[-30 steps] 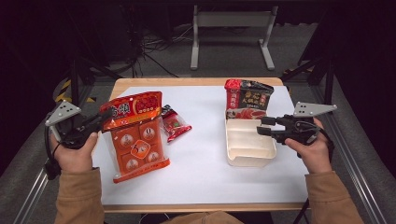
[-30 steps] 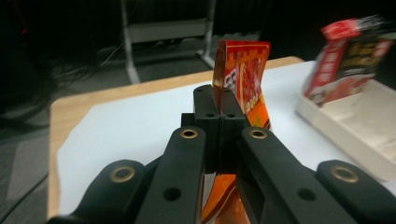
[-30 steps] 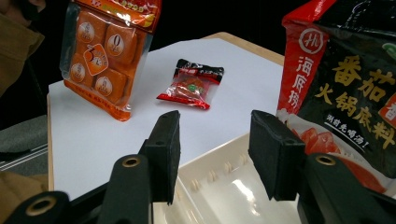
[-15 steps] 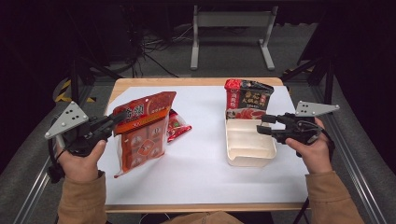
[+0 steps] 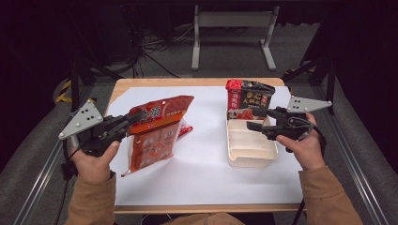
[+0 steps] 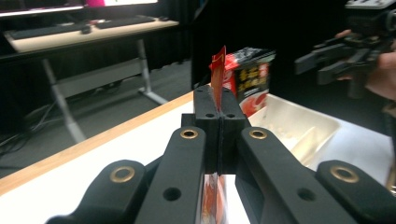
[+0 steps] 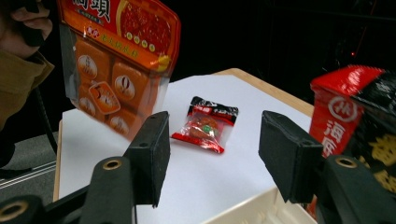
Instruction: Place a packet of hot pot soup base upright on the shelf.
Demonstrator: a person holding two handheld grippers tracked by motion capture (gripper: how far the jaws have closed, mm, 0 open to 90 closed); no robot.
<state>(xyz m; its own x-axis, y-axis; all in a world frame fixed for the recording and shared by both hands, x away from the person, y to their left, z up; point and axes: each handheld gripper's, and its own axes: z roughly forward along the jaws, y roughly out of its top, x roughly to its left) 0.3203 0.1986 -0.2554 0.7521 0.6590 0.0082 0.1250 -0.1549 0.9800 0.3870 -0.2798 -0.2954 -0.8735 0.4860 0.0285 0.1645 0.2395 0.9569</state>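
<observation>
Since a second ago the orange pouch (image 5: pixel 157 131) has come up off the paper and now hangs tilted from the left gripper (image 5: pixel 133 118), pinched at its top edge; soft, light, floppy film, so the sealed rim is the sound hold. Left gripper view: jaws clamped flat on that thin edge (image 6: pixel 217 77). Right gripper view: right gripper (image 7: pixel 212 149) empty, jaws just opening, over the tray (image 7: pixel 252 210); small sachet (image 7: pixel 205 123) lies beyond.

orange pouch (image 7: pixel 119 56) reads "頭", red-black bag (image 7: pixel 362 121) "海"
</observation>
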